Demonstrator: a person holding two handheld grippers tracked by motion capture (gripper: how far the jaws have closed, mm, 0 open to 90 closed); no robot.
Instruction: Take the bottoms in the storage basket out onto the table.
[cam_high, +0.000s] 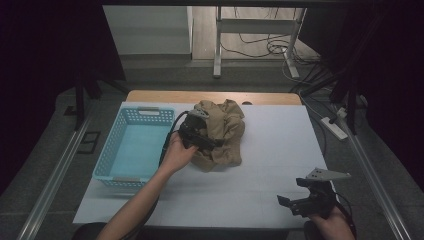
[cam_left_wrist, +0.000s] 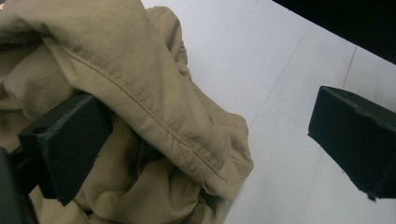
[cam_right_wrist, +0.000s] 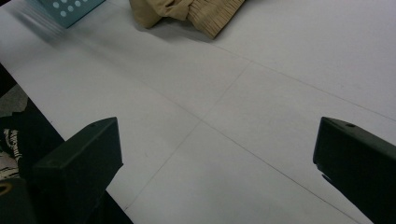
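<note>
Tan garment (cam_high: 223, 131): we find it crumpled on the white table cover (cam_high: 280, 150), just right of the blue basket (cam_high: 134, 147).
Left gripper (cam_high: 202, 134): we note jaws apart, one buried in cloth folds, the other over bare cover.
Right gripper (cam_high: 295, 204): we record jaws apart, holding nothing, near the front right edge, well apart from the garment.

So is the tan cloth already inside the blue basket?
No, the cloth lies bunched on the white table beside the basket, at the left gripper.
</note>
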